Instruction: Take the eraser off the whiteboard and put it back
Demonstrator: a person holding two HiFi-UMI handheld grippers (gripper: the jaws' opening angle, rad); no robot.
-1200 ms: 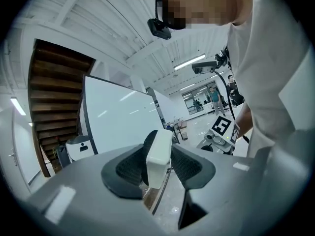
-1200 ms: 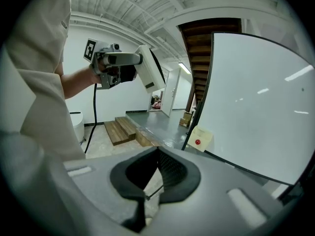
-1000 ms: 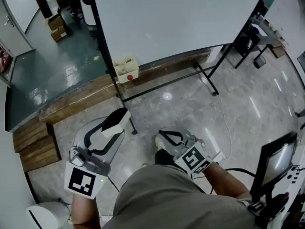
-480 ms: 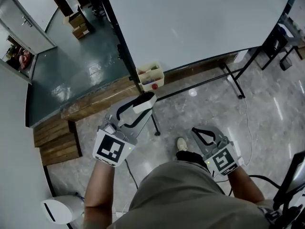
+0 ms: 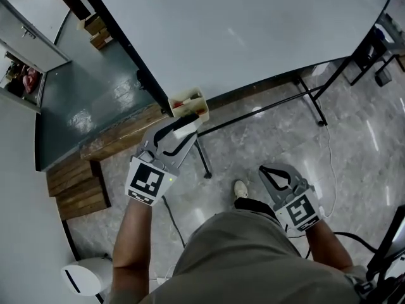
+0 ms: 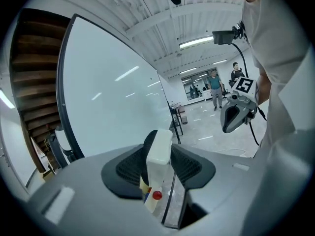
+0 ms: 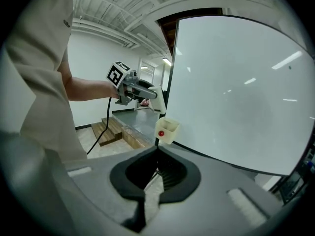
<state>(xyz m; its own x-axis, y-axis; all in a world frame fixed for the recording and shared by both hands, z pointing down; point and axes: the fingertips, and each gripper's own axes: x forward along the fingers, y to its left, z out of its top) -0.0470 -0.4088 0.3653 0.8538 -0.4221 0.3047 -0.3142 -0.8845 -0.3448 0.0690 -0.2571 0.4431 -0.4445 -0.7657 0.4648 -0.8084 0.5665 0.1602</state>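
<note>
Left gripper [image 5: 185,130] clamped on the white eraser [image 6: 158,149], its tip just beside the cream tray [image 5: 190,104] hung at the whiteboard's [image 5: 253,30] lower corner; right gripper [image 5: 272,171] fully closed, empty, well apart, low by the person's leg.

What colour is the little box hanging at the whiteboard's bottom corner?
The box is cream, with a red dot; clearest in the right gripper view.
</note>
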